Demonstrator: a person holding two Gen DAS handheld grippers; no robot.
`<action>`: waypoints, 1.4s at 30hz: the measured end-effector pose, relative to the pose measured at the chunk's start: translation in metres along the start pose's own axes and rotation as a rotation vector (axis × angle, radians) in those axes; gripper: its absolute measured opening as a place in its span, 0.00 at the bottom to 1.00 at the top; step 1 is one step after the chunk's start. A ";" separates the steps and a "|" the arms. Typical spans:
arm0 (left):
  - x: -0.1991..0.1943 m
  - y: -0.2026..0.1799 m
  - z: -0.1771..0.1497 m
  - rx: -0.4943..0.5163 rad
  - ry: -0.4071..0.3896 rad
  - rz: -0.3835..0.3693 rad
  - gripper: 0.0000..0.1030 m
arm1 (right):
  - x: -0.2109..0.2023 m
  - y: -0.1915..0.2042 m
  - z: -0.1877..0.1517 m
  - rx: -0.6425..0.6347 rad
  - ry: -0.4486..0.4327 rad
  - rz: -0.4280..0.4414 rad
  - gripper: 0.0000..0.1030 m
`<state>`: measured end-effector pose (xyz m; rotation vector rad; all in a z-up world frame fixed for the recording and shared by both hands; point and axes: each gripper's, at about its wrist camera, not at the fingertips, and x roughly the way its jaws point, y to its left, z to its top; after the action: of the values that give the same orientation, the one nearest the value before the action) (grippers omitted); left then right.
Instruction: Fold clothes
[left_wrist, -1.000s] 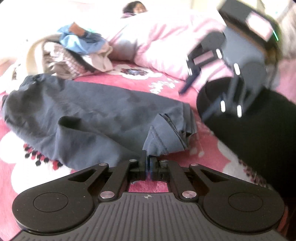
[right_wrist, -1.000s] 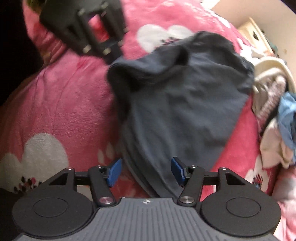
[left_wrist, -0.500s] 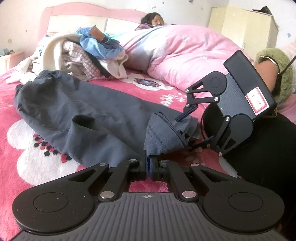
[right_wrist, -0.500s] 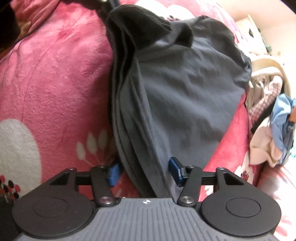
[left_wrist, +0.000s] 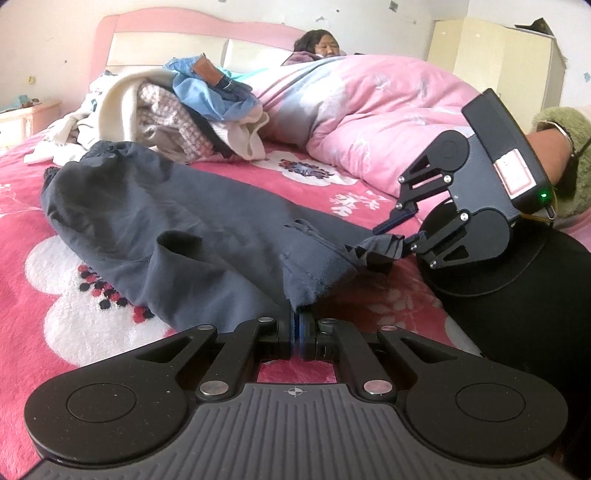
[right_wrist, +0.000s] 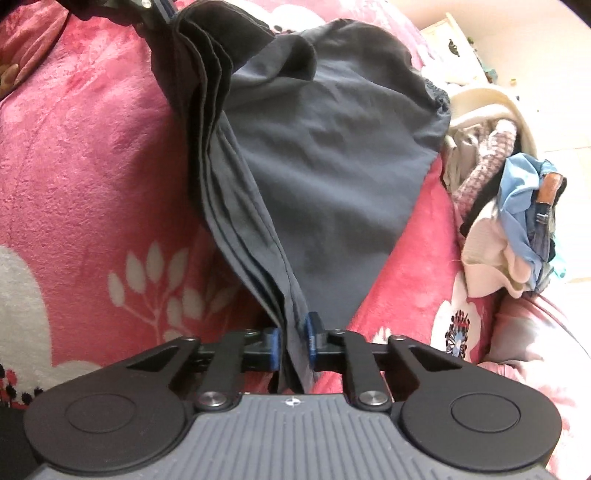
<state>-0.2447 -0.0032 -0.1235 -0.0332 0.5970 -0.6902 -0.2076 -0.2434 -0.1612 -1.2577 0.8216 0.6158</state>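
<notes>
The dark grey garment (right_wrist: 332, 147) lies on the pink bed (right_wrist: 92, 166). The left gripper (left_wrist: 297, 326) pinches one hem corner; the right gripper (right_wrist: 293, 341) has just closed its jaws on the bunched edge. Lift both evenly, keep the edge taut. No container seems visible.

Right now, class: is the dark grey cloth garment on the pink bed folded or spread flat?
Folded, loosely: the dark grey cloth garment shows several stacked layer edges along one side, and its surface is rumpled.
</notes>
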 end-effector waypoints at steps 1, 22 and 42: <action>0.000 0.000 0.000 -0.003 -0.002 0.002 0.01 | 0.000 -0.001 0.000 0.005 -0.003 -0.002 0.08; -0.008 0.002 0.018 -0.061 -0.064 0.097 0.01 | -0.015 -0.030 0.004 0.090 -0.145 -0.123 0.04; -0.012 0.040 0.048 -0.216 -0.193 0.170 0.01 | -0.015 -0.078 0.041 0.016 -0.271 -0.248 0.03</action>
<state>-0.2032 0.0276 -0.0866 -0.2452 0.4807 -0.4494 -0.1467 -0.2201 -0.1005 -1.2069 0.4373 0.5619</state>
